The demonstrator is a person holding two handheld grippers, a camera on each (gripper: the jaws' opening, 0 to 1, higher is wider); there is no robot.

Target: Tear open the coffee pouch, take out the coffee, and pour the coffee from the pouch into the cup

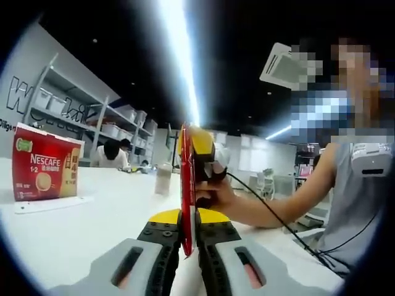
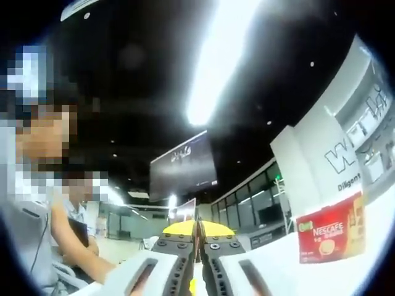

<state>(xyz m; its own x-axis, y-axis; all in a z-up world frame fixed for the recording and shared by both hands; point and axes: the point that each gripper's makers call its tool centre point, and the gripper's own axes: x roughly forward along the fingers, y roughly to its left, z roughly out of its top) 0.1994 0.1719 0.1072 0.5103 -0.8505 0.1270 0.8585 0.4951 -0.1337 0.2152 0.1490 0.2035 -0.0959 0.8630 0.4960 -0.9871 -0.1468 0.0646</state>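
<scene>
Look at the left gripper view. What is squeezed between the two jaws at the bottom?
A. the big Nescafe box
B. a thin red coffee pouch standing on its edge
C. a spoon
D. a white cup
B: the red coffee pouch stands edge-on, pinched between the shut jaws of the left gripper, while the Nescafe box sits apart on the white table.

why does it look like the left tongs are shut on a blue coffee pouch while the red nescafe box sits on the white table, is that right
Not quite: the coffee pouch in the left tongs is red, not blue. The left gripper view shows it edge-on, clamped between the closed jaws. The rest holds: the red Nescafe box sits on the white table.
</scene>
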